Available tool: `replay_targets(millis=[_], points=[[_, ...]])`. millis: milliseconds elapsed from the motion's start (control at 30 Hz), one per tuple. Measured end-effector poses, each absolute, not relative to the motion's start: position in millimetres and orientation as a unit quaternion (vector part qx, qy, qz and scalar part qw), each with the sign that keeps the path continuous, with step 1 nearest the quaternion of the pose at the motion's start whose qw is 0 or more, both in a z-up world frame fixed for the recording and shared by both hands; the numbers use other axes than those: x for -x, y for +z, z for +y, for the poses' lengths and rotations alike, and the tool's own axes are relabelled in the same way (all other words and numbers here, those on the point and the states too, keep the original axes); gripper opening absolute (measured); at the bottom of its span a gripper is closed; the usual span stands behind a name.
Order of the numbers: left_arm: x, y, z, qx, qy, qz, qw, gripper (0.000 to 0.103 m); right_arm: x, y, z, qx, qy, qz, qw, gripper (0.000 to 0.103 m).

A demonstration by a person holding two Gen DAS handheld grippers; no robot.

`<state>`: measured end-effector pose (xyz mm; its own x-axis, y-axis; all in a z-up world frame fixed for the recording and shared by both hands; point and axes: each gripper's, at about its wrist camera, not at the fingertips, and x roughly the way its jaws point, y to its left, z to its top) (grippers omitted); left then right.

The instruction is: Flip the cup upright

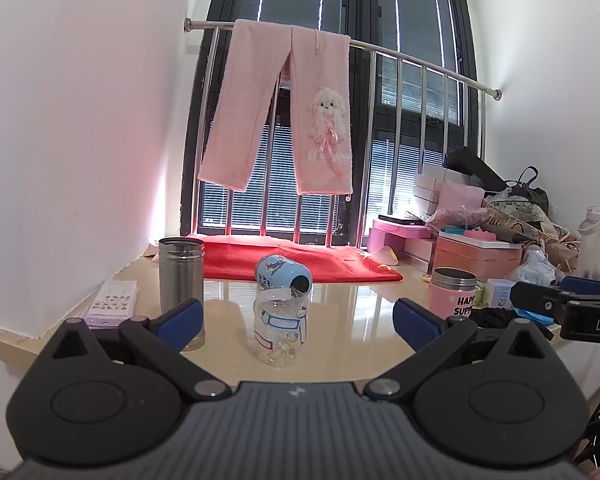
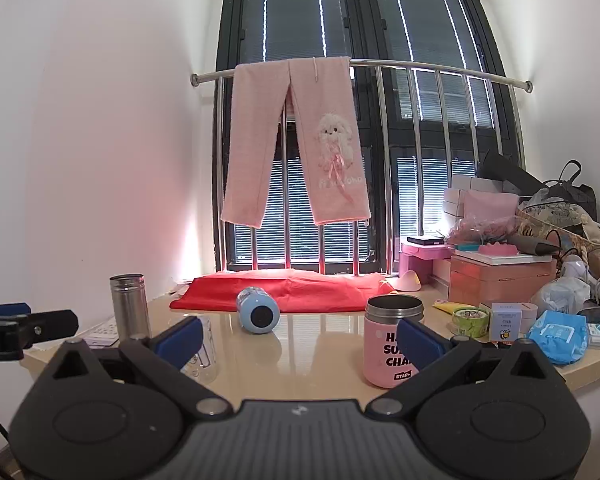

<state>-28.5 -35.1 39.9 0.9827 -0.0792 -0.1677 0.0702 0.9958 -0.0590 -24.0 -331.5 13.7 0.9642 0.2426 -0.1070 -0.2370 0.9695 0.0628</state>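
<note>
The blue cup [image 2: 258,310] lies on its side on the beige table [image 2: 319,360], its open mouth turned toward the cameras. It rests just in front of the red cloth [image 2: 319,292]. In the right wrist view it is at about 11 o'clock from the right gripper [image 2: 300,342], well apart from the fingers.

Both grippers stand wide open and hold nothing. In the left wrist view the left gripper [image 1: 298,320] frames a clear jar [image 1: 280,326], which stands upright between the fingers but touches neither one. The blue cup [image 1: 284,274] shows just behind the jar, at 12 o'clock.

A steel tumbler [image 1: 181,280] stands upright at 10 o'clock from the left gripper, behind its left finger. A pink can [image 2: 391,340] stands upright at 2 o'clock from the right gripper, partly behind its right finger.

Pink trousers [image 2: 296,140] hang over the rail [image 2: 439,70] at the window.
</note>
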Motion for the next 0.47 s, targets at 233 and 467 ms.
replay_targets(millis=[233, 467], points=[[29.5, 39.4, -34.7, 0.025, -0.04, 0.083, 0.995, 0.103, 23.9, 13.8, -330.8, -0.024, 0.12, 0.057, 0.991, 0.103], [30.5, 40.3, -35.6, 0.02, -0.042, 0.079, 0.996, 0.103, 24.0, 13.9, -330.5, -0.024, 0.121, 0.057, 0.991, 0.103]])
